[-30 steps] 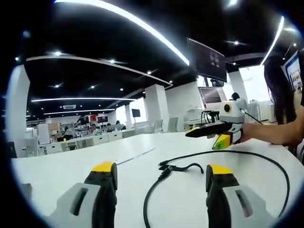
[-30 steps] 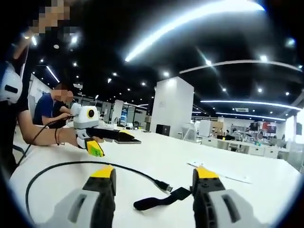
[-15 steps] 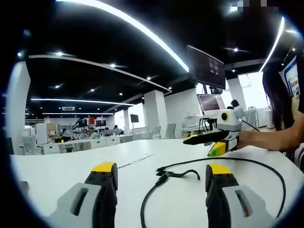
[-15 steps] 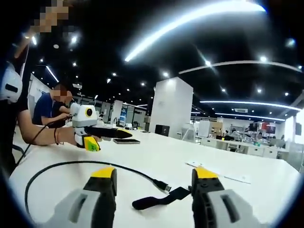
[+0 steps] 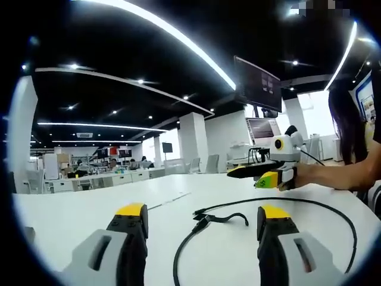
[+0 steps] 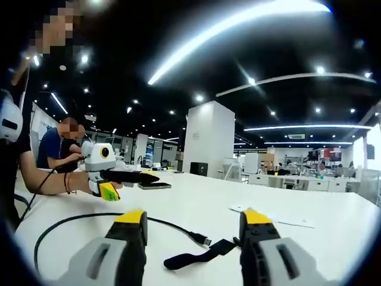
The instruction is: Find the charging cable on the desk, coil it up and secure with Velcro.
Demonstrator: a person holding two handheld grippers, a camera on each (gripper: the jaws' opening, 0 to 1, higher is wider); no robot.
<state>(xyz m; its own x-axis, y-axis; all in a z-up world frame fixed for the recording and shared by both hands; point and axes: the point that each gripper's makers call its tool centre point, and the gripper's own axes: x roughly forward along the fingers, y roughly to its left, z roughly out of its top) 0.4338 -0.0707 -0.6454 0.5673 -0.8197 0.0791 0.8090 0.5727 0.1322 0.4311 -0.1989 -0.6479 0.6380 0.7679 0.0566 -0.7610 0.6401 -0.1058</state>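
Observation:
A black charging cable (image 5: 309,201) lies on the white desk (image 5: 83,205), looping from a plug (image 5: 198,212) round to the right. A black Velcro strap (image 5: 229,217) lies beside the plug. My left gripper (image 5: 202,210) is open just above the desk, short of the plug. My right gripper (image 5: 233,173), held in a hand (image 5: 306,174), hovers beyond the loop. In the right gripper view the cable (image 6: 77,218) arcs to its plug (image 6: 202,239), with the strap (image 6: 190,257) between the jaws of my open right gripper (image 6: 193,216). The left gripper (image 6: 152,176) hovers at the left.
A dark flat device (image 6: 153,186) and a paper slip (image 6: 280,221) lie on the desk (image 6: 196,199). A person sits at the far left (image 6: 56,149). Monitors (image 5: 259,74) hang beyond the desk. Office desks and pillars stand far behind.
Both views have dipped and shifted slightly with the hands. The right gripper sits a little further left in the left gripper view. The cable and strap have not moved.

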